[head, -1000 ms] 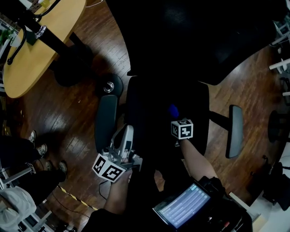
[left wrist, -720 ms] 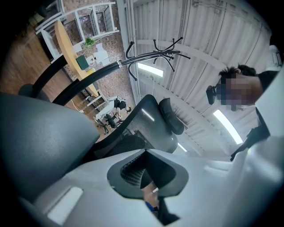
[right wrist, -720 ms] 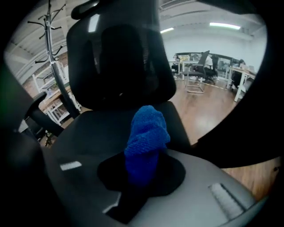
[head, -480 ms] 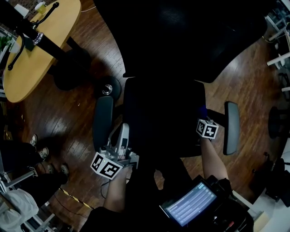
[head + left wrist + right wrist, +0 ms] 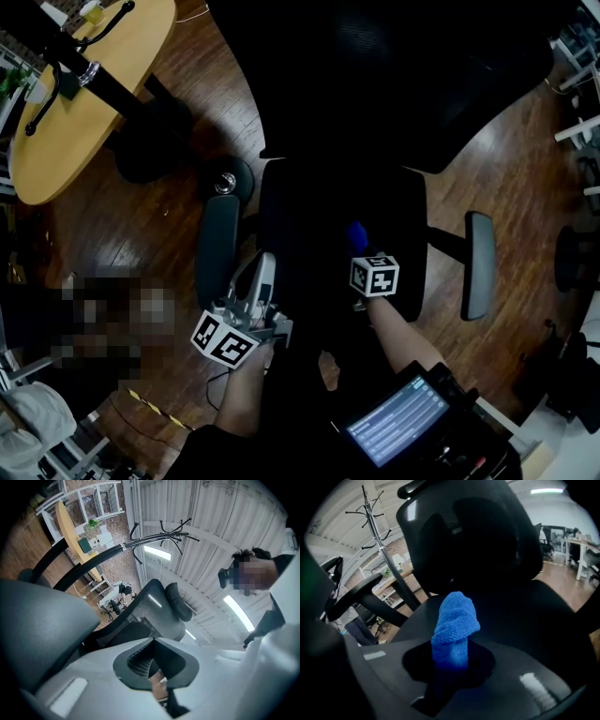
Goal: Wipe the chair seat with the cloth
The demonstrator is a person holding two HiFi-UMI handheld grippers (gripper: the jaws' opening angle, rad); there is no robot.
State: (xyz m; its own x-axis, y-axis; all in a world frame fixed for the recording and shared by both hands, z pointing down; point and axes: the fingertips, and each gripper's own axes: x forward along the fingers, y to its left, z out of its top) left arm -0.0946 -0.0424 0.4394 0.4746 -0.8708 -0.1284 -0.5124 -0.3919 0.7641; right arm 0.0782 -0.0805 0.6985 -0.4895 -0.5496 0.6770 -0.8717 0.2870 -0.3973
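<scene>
The black office chair's seat (image 5: pixel 309 211) lies below me in the head view. Over its middle my right gripper (image 5: pixel 359 248), topped by its marker cube, is shut on a rolled blue cloth (image 5: pixel 356 233). In the right gripper view the cloth (image 5: pixel 455 625) sticks out past the jaws of the right gripper (image 5: pixel 451 663), its tip down by the dark seat (image 5: pixel 525 616); whether it touches the seat I cannot tell. My left gripper (image 5: pixel 260 274) hovers at the seat's front left corner beside the left armrest (image 5: pixel 217 248). It is shut and holds nothing, as the left gripper (image 5: pixel 157 670) view also shows.
The chair's tall backrest (image 5: pixel 375 75) rises beyond the seat, and a right armrest (image 5: pixel 479 265) flanks it. A round wooden table (image 5: pixel 66 122) and a black coat stand (image 5: pixel 103 82) are at far left on the wood floor. A lit tablet (image 5: pixel 394 433) hangs near my body.
My right gripper carried the cloth out to the seat's right edge, then came back left to the middle. The left gripper stayed by the left armrest.
</scene>
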